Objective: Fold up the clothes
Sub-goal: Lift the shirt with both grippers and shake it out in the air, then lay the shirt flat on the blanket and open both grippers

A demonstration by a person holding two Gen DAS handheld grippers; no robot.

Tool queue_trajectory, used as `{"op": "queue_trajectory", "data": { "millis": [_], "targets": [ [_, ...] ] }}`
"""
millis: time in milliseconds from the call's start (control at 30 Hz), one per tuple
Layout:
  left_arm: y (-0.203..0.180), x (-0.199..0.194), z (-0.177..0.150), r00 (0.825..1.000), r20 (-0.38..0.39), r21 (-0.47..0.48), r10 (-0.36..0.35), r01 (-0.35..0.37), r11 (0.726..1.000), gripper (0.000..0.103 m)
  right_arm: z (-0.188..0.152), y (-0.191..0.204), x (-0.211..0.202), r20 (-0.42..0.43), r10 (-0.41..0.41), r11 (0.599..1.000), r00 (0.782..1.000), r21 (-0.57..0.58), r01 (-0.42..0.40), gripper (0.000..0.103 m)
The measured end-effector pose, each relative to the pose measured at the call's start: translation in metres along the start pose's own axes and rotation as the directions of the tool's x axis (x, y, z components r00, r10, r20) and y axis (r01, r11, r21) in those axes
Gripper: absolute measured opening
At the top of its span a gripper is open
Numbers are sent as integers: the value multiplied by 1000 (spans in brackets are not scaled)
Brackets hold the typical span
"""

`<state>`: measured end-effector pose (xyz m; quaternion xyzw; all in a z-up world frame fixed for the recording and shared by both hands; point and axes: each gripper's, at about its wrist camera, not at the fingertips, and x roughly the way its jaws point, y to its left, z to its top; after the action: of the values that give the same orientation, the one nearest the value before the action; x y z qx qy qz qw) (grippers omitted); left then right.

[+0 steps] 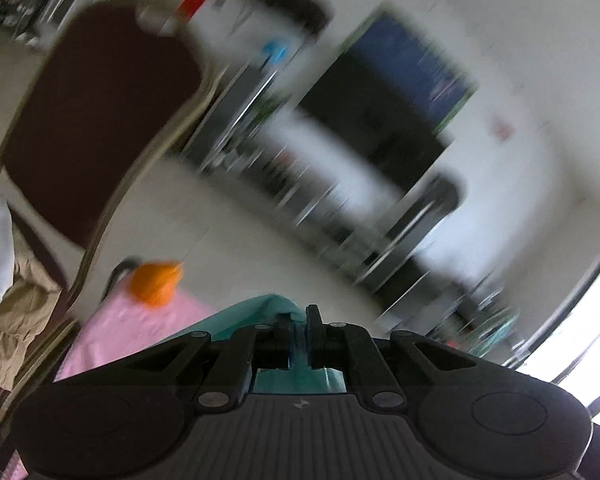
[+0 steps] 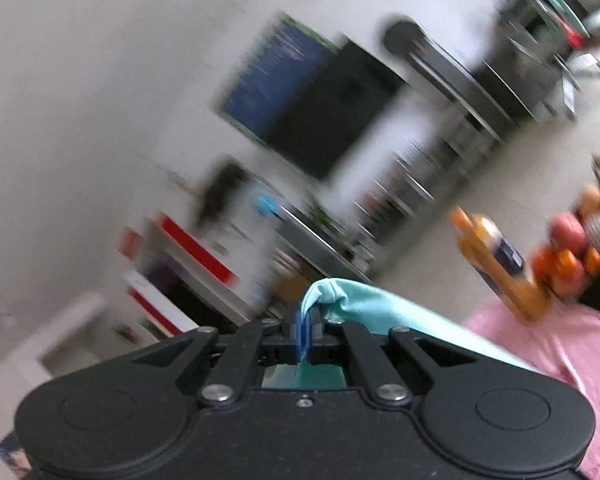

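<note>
Left claw (image 1: 299,332) pinched tight on a fold of teal garment (image 1: 260,312); right claw (image 2: 305,330) likewise clamped on a bunched teal corner (image 2: 328,290), cloth running off to the right and down toward the near edge. Both lifted off the pink-covered bench (image 2: 560,344), pointing out across the room, everything far smeared by motion. Probably the spread-and-lay step of the fold: garment held by two points, hanging between and below. Best done by keeping both pinches firm, drawing the held edge taut without yanking, matching heights so the hem hangs even, then lowering flat onto the pink cover. Worth steering wide of the orange bottle (image 2: 496,260) and fruit (image 2: 568,232) at far right, the orange thing (image 1: 154,282) on the left, and the dark red chair (image 1: 100,120) with tan clothing (image 1: 12,320) beyond.
</note>
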<state>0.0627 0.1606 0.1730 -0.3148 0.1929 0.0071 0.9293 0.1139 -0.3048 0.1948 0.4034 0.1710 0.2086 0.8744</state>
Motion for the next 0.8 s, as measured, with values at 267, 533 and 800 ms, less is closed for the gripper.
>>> {"op": "queue_trajectory", "data": {
  "millis": [267, 533, 800],
  "targets": [
    [-16, 12, 46, 986, 159, 86, -54, 41, 995, 6, 43, 1, 91, 16, -59, 998, 998, -32, 59, 2],
    [26, 29, -33, 997, 72, 108, 30, -38, 993, 6, -5, -43, 63, -1, -82, 994, 997, -72, 82, 2],
    [121, 71, -157, 931, -153, 113, 332, -317, 942, 5, -133, -153, 74, -202, -341, 940, 918, -85, 331, 2]
  ]
}}
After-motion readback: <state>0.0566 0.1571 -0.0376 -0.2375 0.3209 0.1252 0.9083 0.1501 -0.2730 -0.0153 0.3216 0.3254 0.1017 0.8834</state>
